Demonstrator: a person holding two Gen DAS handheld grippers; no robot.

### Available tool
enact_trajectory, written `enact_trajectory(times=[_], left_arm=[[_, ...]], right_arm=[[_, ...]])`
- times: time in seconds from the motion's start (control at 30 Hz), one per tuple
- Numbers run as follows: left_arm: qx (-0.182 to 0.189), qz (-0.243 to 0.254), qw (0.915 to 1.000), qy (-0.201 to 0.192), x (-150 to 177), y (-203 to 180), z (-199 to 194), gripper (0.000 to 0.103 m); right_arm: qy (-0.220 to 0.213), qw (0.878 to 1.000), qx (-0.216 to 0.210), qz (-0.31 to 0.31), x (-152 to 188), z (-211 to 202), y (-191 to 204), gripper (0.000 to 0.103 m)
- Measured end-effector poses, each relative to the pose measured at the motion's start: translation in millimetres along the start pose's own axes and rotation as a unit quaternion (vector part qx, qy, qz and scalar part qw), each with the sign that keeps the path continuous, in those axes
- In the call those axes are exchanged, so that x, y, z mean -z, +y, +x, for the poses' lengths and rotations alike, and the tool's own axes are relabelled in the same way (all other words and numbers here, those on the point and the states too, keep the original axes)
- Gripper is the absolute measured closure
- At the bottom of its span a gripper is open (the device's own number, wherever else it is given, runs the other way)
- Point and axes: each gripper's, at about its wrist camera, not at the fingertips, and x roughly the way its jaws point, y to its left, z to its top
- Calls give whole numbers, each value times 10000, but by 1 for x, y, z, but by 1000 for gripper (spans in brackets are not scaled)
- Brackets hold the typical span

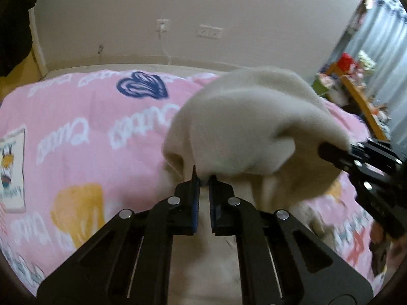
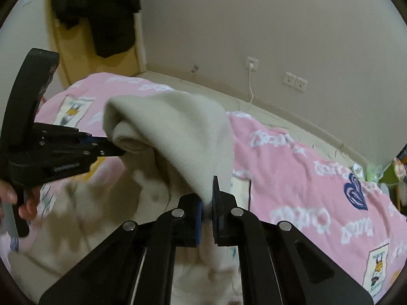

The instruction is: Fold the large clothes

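We pinch the cream garment (image 1: 254,127) in our left claw (image 1: 202,178), its jaws pressed onto the fabric's edge. The cloth arches above the pink bed cover (image 1: 89,139). Our right claw (image 2: 208,195) clamps the opposite edge.

Left wrist view sits just behind its own fingers, tilted down across the pink bedspread (image 1: 76,132) toward the far wall (image 1: 178,12). Right wrist view does likewise from the right side, angled leftward. Both share the cream garment (image 1: 254,117), close up, and each catches the other gripper at its edge.
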Motion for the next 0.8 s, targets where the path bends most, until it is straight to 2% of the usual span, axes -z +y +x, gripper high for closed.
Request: enact_trajectory(times=[0.07,0.23,0.3,0.4,0.47,0.5,0.53,0.57,0.7,0.77,0.8], left_arm=[[121,3,9999,-58,30,-8,-16,97],[160,-194,9996,-128,92,-17,-40,97],[188,-155,9997,-72,117,-19,-42,97],[307,-241,9988,284,151,-15,-32,97],[378,-317,9979,417,168,-11,-33,97],[358,-270,9980,439,176,-11,-36,97],[272,-183,9986,413,183,-10,-42,97],[231,-131,9989,384,187,-9,-46,97],[52,-132,9991,389,190,-1,-62,97],[-117,-329,9986,395,189,4,-62,97],[-195,-479,9978,419,190,8,-60,97]], right_arm=[[-77,9999,-19,-63,24,-18,9,97],[-103,9998,-94,-116,93,-46,39,96],[0,9999,-90,-82,120,-44,51,95],[240,9996,171,-24,153,-33,60,92],[421,9985,306,179,170,-29,59,82],[523,9972,295,436,180,-32,54,60],[524,9957,296,707,188,-38,50,30],[459,9944,279,910,192,-46,47,23],[166,9864,318,1607,200,-90,36,20],[4,9797,-21,2003,184,-103,38,20],[59,9773,-184,2109,173,-102,44,18]])
